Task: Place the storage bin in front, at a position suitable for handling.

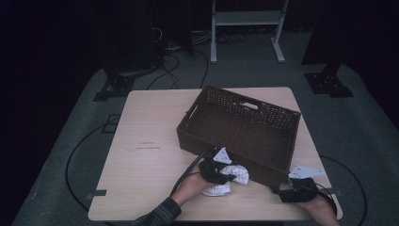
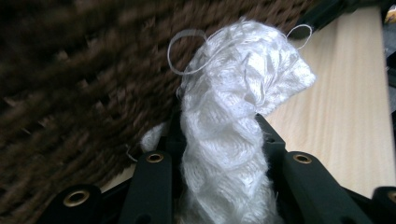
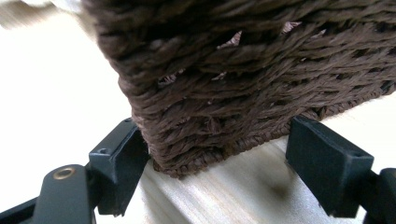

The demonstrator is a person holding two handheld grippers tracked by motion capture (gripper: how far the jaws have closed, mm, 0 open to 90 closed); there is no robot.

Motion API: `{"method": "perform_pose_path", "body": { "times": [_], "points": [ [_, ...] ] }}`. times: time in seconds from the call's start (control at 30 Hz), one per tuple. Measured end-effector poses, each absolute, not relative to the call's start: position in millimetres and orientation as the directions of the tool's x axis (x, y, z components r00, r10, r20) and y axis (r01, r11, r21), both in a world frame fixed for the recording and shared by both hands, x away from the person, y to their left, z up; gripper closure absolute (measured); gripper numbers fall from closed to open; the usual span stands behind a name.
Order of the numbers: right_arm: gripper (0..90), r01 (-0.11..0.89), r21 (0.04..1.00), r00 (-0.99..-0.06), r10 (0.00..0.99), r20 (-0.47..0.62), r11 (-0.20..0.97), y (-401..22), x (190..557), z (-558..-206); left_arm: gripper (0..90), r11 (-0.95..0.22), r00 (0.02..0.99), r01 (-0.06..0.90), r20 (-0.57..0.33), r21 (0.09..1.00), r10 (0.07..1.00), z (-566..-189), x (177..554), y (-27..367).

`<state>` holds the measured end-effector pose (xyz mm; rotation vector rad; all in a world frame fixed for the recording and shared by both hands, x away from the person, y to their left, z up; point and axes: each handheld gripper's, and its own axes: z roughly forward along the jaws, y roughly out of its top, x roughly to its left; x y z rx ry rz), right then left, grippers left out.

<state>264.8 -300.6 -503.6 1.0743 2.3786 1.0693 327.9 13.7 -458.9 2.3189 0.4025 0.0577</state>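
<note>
Basket: a dark brown woven basket [image 1: 240, 129] is sitting on a pale wooden table [image 1: 141, 150], turned at an angle to the table's edges; its open top is facing up and a handle slot is showing in its far wall.
Cloth: a white knitted cloth [image 1: 226, 181] is lying bunched on the table just beside the basket's near wall, close to that wall's middle; in the left gripper view the cloth [image 2: 224, 140] is rising in a twisted column against the brown weave [image 2: 79, 84], loose threads curling off its top.
Left gripper: the left gripper [image 1: 219, 170] is resting at the basket's near wall, held by a hand [image 1: 190, 186] in a plaid sleeve; its jaws are pinching the cloth between them, black pads pressing on both sides of the bundle.
Right gripper: the right gripper [image 1: 287, 190] is sitting at the basket's near right corner, gripped by the other hand [image 1: 322, 207]; in the right gripper view its jaws are standing spread, one on each side of the basket's corner [image 3: 224, 93]; the left one is touching the weave, the right one is standing just clear of it.
Table: bare wood [image 3: 233, 191] is showing beneath the basket's corner, between the spread jaws.
Surroundings: beyond the basket, grey carpet and trailing cables are lying in dim light.
</note>
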Motion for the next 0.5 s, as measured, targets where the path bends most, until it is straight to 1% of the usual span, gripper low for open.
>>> {"method": "perform_pose_path", "body": {
  "times": [0.5],
  "points": [
    [20.8, 0.506, 0.743, -0.666, 0.746, 0.014, 0.437, -300.6, 264.9, -503.6, 66.6, -0.574, 0.957, 0.239, -0.092, 0.783, 0.275, -421.9, 321.9, 12.5]
  ]
}}
